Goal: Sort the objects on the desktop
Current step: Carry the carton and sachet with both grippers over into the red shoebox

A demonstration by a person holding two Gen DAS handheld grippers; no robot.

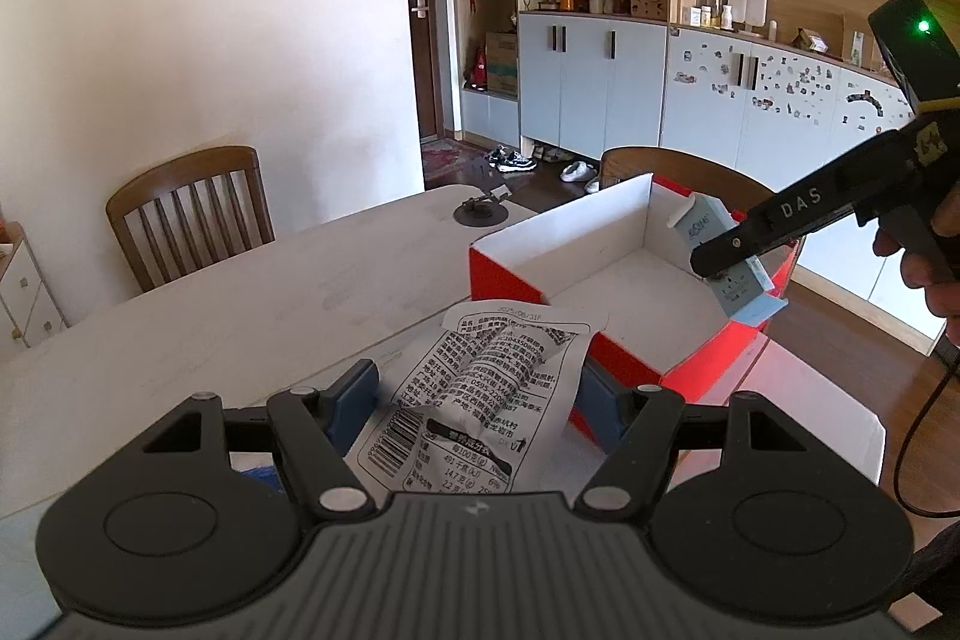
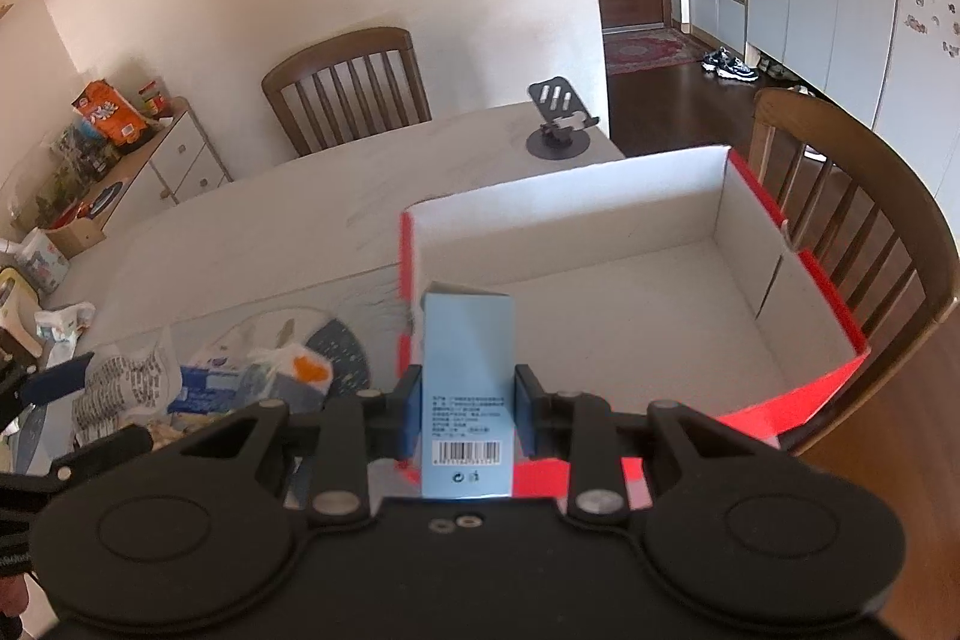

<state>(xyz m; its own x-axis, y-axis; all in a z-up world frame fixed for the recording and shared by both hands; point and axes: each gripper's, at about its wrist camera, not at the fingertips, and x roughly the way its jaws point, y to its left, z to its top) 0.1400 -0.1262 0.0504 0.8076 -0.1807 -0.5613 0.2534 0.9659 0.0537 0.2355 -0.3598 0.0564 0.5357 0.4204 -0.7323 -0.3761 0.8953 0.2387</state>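
A white snack packet (image 1: 498, 388) with black print hangs above the table, and my left gripper (image 1: 477, 406) is shut on it with its blue pads at the packet's sides. In front of it stands an open red box (image 1: 570, 232) with a bare white inside. My right gripper (image 2: 468, 412) is shut on a pale blue carton (image 2: 468, 370) with a barcode, held over the near corner of the red box (image 2: 570, 220). In the left wrist view the right gripper's black finger (image 1: 798, 214) clamps the same carton (image 1: 729, 274) above the box's right side.
A black phone stand (image 2: 558, 123) sits at the table's far edge. Several loose packets and bags (image 2: 258, 370) lie left of the box. Wooden chairs (image 2: 348, 87) stand behind the table and beside the box (image 2: 852, 220). A person's hand (image 1: 924, 244) grips the right tool.
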